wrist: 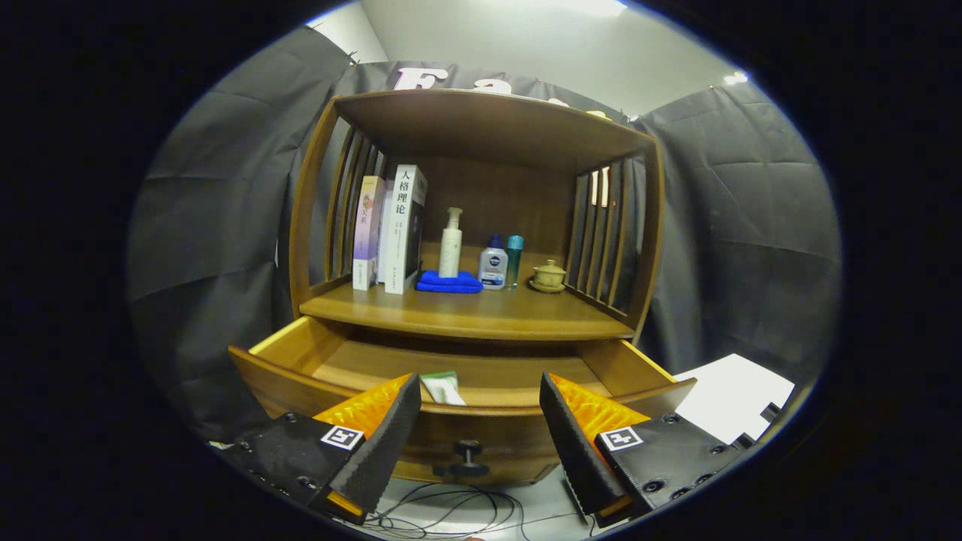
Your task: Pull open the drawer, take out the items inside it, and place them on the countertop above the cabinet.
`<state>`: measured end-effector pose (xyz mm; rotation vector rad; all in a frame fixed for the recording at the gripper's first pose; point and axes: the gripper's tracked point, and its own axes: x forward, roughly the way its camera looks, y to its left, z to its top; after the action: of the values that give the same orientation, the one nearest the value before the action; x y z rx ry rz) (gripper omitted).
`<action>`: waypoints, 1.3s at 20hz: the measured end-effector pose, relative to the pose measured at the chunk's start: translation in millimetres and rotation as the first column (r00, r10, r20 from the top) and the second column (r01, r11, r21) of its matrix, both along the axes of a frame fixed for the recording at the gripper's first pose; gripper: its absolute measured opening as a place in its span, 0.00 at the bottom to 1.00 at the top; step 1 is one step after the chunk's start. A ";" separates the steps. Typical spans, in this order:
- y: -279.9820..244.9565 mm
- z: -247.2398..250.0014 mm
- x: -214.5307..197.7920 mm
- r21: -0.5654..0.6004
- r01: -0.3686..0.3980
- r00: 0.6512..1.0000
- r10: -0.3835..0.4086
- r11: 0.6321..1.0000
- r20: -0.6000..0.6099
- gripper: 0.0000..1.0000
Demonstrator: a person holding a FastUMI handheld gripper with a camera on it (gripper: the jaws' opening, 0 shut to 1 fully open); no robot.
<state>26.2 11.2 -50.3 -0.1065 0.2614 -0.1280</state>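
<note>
Drawer (481,368) pulled open; tube (442,386) lies inside, just beyond the jaws and nearer the left one, long axis pointing away. Gripper (479,406) jaws spread, empty, above knob (467,451). Desk (466,314) beyond.

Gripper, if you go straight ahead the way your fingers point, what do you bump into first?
Probably the drawer: its front rim sits between the open gripper's fingers, with the knob just below. A tube lies inside beyond the rim. Depth is hard to judge here.
</note>
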 end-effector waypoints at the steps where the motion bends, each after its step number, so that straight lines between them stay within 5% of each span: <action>1: 4.1 2.3 9.5 0.008 -0.005 1.000 0.005 1.000 -0.010 0.98; 9: 8.9 -16.8 78.0 0.004 0.019 0.978 -0.018 1.000 -0.209 0.98; 19: -4.3 -86.6 125.1 -0.034 0.032 0.847 -0.045 0.999 -0.530 0.98; 26: -0.2 -119.9 125.3 0.061 0.037 0.756 0.012 0.997 -0.654 0.98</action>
<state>151.5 11.0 -170.2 -0.0762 0.9775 -0.0902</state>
